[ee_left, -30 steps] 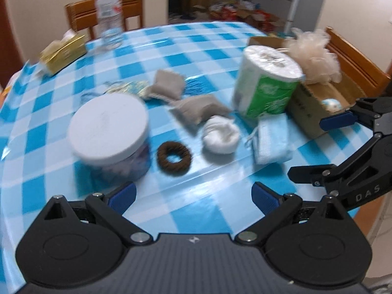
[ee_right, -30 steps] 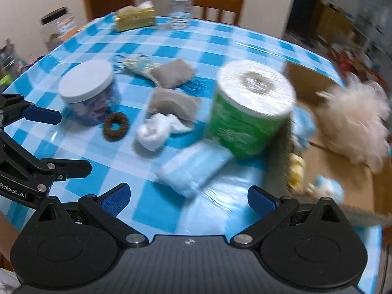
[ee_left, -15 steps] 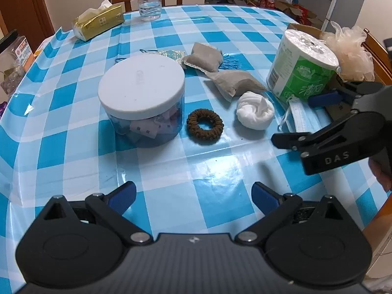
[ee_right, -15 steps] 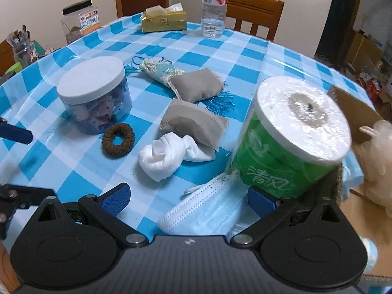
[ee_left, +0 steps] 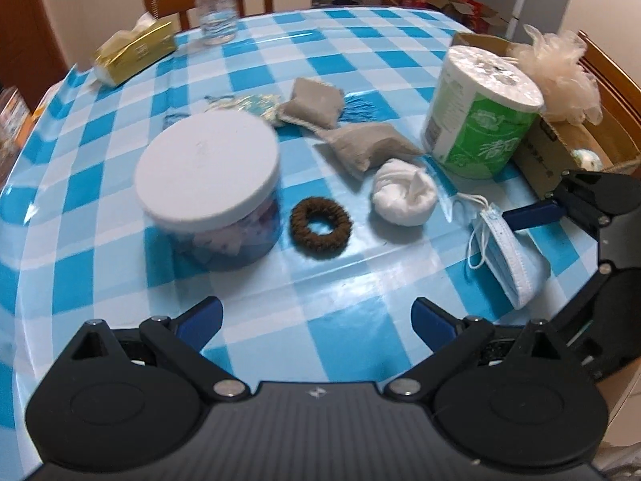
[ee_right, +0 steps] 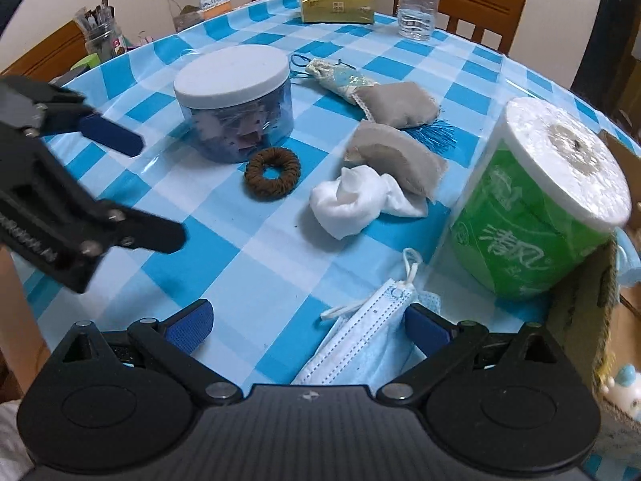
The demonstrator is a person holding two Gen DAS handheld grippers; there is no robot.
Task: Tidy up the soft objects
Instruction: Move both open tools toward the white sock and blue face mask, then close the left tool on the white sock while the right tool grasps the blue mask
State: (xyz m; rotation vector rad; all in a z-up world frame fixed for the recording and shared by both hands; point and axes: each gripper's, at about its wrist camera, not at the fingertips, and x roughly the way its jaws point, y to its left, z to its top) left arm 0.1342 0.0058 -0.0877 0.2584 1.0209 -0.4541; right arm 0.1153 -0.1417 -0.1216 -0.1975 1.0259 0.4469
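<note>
Two claws stood over the checked tabletop (ee_left: 328, 280), and both had their blue pads spread wide with nothing between them. The right claw (ee_right: 306, 318) hung low over the pale blue face mask (ee_right: 360, 340), which lay crumpled at the near edge, just beside the green-wrapped toilet roll (ee_right: 537, 208) and the wall of the cardboard box (ee_right: 581, 320). The left claw (ee_left: 316, 316) hovered above bare cloth, near the brown hair scrunchie (ee_left: 320, 222) and the lidded plastic jar (ee_left: 208, 184).

The mask seemed the likeliest first pick, and it also looked the easiest to fumble. It lay partly under the right pad, so a close from there could have pinched only one thin ply or an ear loop (ee_right: 408, 268), and the rest might have slid off the glossy cloth and over the edge. The toilet roll stood tall and close by; a sideways nudge from the claw could have tipped it towards the box or onto the white cloth ball (ee_right: 352, 204). The two grey pouches (ee_right: 396, 160) and the bath pouf (ee_left: 561, 76) on the box rim looked loose and light, so anything dropped in carelessly might have knocked the pouf out. The two claws were also near enough to risk a bump.
</note>
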